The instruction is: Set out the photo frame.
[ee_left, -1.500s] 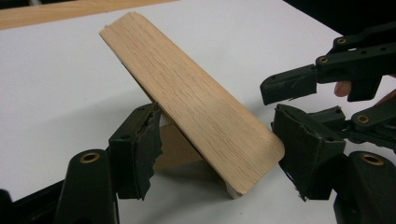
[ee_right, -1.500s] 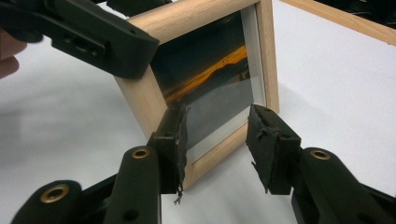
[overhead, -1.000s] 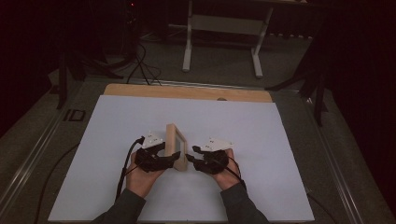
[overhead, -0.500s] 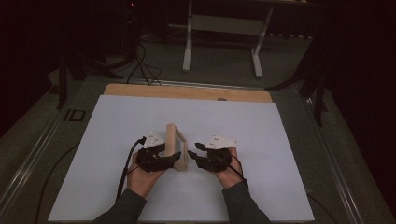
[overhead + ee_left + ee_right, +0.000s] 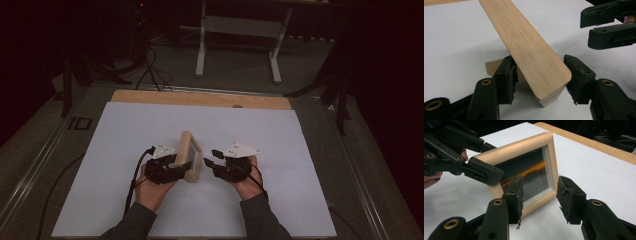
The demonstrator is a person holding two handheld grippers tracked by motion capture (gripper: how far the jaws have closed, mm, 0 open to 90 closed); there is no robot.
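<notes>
At the middle of the high view, the wooden picture frame (image 5: 191, 156) stood on edge on the white sheet (image 5: 125, 150) as the left gripper (image 5: 176, 167) was just closing around its near end, pads not yet biting, while the right gripper (image 5: 214, 159) waited spread beside it, so the next move looked like a firm squeeze.

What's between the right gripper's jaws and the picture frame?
Nothing: in the high view a bare strip of the white sheet separates the right gripper from the wooden picture frame. Its jaws stand open, short of the frame.
</notes>
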